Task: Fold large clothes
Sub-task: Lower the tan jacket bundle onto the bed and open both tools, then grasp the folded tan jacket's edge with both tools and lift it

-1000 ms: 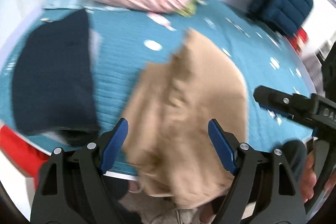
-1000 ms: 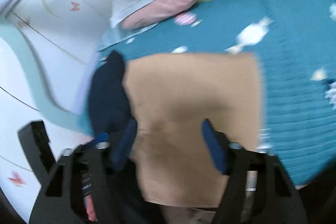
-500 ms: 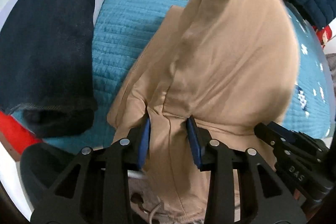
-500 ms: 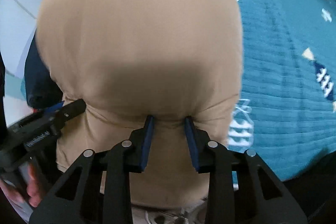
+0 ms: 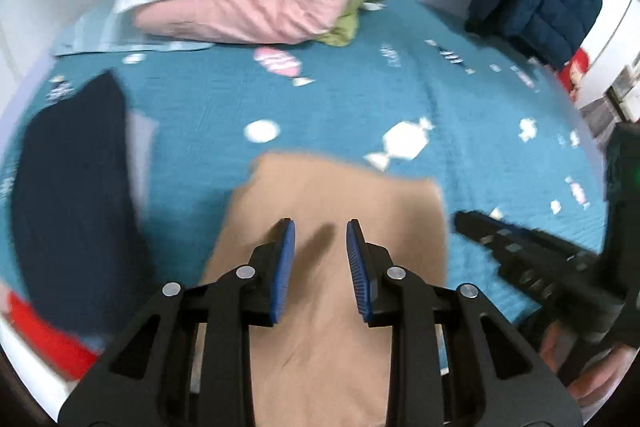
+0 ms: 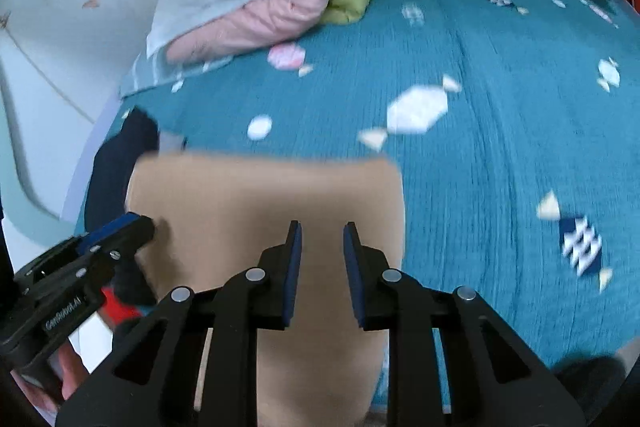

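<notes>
Tan garment (image 5: 332, 211) lies flat on the bed (image 5: 360, 115), directly under and ahead of both jaws, long axis running away from them. Left gripper (image 5: 320, 247) and right gripper (image 6: 322, 251): jaws part-spread, pinching nothing. Both equally near; navy garment (image 5: 76, 187) left.

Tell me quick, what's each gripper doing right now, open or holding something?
Left gripper: open, holding nothing, above the tan garment.
Right gripper: open, holding nothing, above the same garment.
</notes>
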Demonstrator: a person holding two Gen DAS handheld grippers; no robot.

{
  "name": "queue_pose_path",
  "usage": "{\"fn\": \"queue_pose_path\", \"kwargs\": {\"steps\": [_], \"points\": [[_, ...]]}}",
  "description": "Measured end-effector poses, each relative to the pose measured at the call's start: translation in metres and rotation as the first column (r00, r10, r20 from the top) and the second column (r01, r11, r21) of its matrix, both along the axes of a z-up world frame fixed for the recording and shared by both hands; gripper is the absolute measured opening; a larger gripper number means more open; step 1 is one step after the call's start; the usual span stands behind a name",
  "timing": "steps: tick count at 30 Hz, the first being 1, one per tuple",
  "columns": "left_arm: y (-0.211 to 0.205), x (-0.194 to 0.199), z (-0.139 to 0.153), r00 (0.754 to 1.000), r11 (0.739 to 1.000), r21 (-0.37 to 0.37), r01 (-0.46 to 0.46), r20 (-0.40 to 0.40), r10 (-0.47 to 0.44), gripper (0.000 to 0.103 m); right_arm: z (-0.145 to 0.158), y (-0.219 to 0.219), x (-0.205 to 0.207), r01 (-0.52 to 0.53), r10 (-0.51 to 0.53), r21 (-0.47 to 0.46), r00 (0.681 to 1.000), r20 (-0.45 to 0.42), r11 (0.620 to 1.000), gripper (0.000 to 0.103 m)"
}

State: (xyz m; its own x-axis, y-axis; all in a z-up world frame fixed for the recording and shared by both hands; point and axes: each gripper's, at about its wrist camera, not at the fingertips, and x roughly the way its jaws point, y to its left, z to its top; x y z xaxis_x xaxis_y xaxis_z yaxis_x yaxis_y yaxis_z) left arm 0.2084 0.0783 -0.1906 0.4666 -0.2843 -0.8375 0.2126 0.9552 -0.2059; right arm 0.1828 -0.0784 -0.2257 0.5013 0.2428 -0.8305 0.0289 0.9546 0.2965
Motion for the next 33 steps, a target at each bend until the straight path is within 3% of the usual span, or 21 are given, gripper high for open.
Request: {"fn": "queue_pose_path", "kwargs": {"steps": [3, 5, 7, 9, 12, 17, 18, 19, 21, 22, 23, 26, 29, 30, 33], "points": [[-0.006, 0.038, -0.049, 0.995, 0.993, 0.102, -0.058, -0.072, 0.065, 0.027, -0.04, 0.016, 0.019, -0.022, 0.022, 0.015, 0.999, -0.049, 1.0, 0.021], [0.012, 0.061, -0.087, 0.983, 0.995, 0.029, -0.097, -0.156, 0.1, 0.027, -0.071, 0.028, 0.027, -0.014, 0.011, -0.038, 0.998, -0.057, 0.999, 0.019], [0.035, 0.066, -0.108, 0.974, 0.985, -0.08, -0.153, -0.182, 0.136, 0.026, -0.093, 0.035, 0.032, 0.001, -0.002, -0.029, 0.999, -0.052, 1.0, 0.019], [0.043, 0.065, -0.115, 0.981, 0.986, -0.085, -0.141, -0.148, 0.127, 0.025, -0.093, 0.042, 0.031, -0.011, 0.009, -0.078, 1.0, -0.019, 0.997, 0.019], [0.029, 0.063, -0.121, 0.995, 0.997, 0.016, -0.08, -0.066, 0.081, 0.025, -0.096, 0.048, 0.035, -0.024, 0.023, -0.113, 1.0, -0.01, 0.993, 0.019], [0.031, 0.032, -0.087, 1.0, 0.998, 0.067, -0.005, -0.002, 0.005, 0.028, -0.07, 0.016, 0.029, -0.032, 0.033, 0.055, 0.999, -0.023, 0.998, 0.021], [0.034, 0.028, -0.082, 1.0, 0.998, 0.064, 0.005, 0.001, -0.005, 0.038, -0.06, 0.006, 0.024, -0.034, 0.036, 0.089, 0.999, -0.019, 0.995, 0.021], [0.039, 0.017, -0.071, 1.0, 0.998, 0.053, 0.021, 0.008, -0.021, 0.048, -0.05, -0.003, 0.018, -0.037, 0.039, 0.108, 0.999, -0.015, 0.993, 0.025], [0.048, 0.002, -0.057, 0.999, 0.999, 0.013, 0.046, 0.019, -0.046, 0.092, -0.033, -0.017, 0.006, -0.017, 0.017, 0.108, 1.0, 0.005, 0.994, 0.055], [0.053, -0.004, -0.052, 0.998, 0.999, -0.004, 0.052, 0.029, -0.052, 0.093, -0.027, -0.022, 0.001, -0.008, 0.006, 0.105, 1.0, 0.017, 0.994, 0.082], [0.059, -0.01, -0.048, 0.998, 0.998, -0.019, 0.059, 0.034, -0.058, 0.093, -0.021, -0.03, -0.005, 0.008, -0.011, 0.103, 0.999, 0.038, 0.995, 0.093], [0.076, -0.015, -0.059, 0.998, 0.998, -0.045, 0.052, -0.029, -0.053, 0.094, -0.026, -0.044, -0.011, 0.012, -0.012, 0.126, 1.0, 0.002, 0.992, 0.093], [0.091, -0.007, -0.096, 0.976, 0.995, -0.1, 0.001, -0.216, -0.023, 0.094, -0.049, -0.048, -0.012, 0.02, -0.006, 0.186, 0.997, -0.077, 0.982, 0.093], [0.097, -0.006, -0.11, 0.959, 0.986, -0.166, -0.02, -0.284, -0.028, 0.094, -0.059, -0.046, -0.011, 0.02, 0.002, 0.205, 0.994, -0.109, 0.979, 0.093], [0.102, -0.006, -0.119, 0.959, 0.969, -0.247, -0.005, -0.277, -0.065, 0.098, -0.084, -0.035, -0.006, -0.009, 0.053, 0.231, 0.981, -0.186, 0.973, 0.093]]}}
